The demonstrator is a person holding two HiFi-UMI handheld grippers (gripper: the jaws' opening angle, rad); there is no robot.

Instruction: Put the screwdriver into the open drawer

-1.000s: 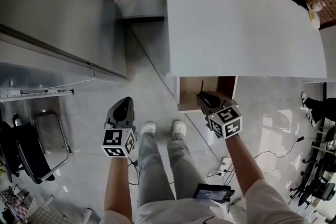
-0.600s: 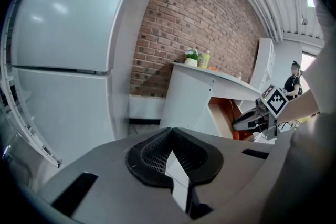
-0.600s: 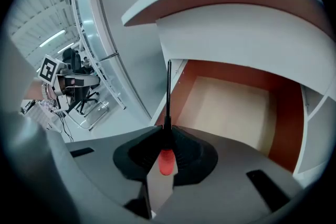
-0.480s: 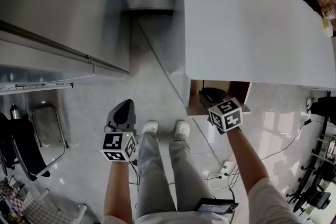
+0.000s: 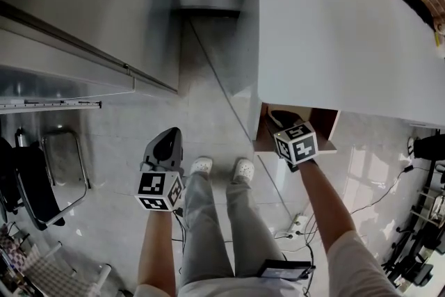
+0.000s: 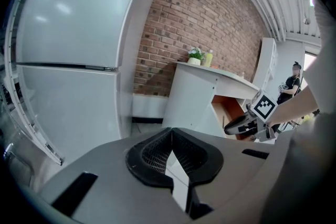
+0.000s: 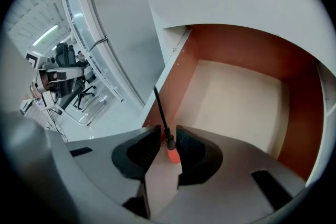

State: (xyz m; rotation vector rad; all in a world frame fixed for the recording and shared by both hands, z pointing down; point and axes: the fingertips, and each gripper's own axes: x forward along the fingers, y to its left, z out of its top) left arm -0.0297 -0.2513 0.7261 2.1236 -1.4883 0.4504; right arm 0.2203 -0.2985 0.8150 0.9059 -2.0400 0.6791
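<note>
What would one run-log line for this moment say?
right gripper shut on screwdriver | at open drawer | not yet released | left gripper shut, empty

Left gripper (image 5: 169,138) and right gripper (image 5: 277,117) are dark grey with black-white marker cubes (image 5: 159,191).

**Screwdriver (image 7: 168,140) at the drawer (image 7: 239,94) mouth**

The screwdriver has a thin black shaft and an orange-red handle. The jaws of the right gripper (image 7: 168,131) clamp it by the handle, and the shaft points forward, leaning a little left toward the drawer's left wall. The drawer stands pulled out under the counter (image 5: 334,24) (pale floor, reddish-brown walls) — the screwdriver is held at its open front.
</note>
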